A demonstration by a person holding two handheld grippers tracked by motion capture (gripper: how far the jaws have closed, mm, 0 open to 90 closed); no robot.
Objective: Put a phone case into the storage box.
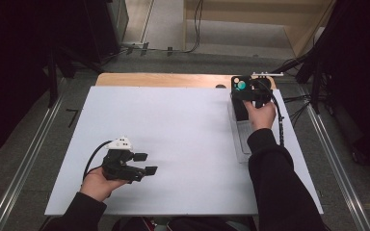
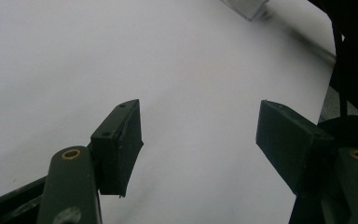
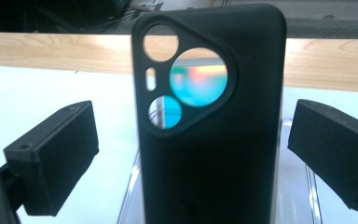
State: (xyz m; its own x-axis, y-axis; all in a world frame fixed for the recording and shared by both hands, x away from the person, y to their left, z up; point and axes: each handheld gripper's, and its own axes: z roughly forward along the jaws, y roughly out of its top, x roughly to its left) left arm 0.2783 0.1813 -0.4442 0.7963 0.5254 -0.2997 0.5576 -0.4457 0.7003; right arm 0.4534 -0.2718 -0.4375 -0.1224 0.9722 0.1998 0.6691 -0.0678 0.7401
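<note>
Black phone case [image 3: 212, 126] stands upright in the clear tray [image 1: 241, 139] at the desk's [image 1: 173, 144] far right, between my right hand-held gripper's [image 3: 191, 154] spread jaws, untouched. Closing off-centre could tip it over. Left hand-held gripper [image 2: 198, 140] gapes empty near the front edge.

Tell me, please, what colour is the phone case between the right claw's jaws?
Black; the phone case shows best in the right gripper view.
</note>
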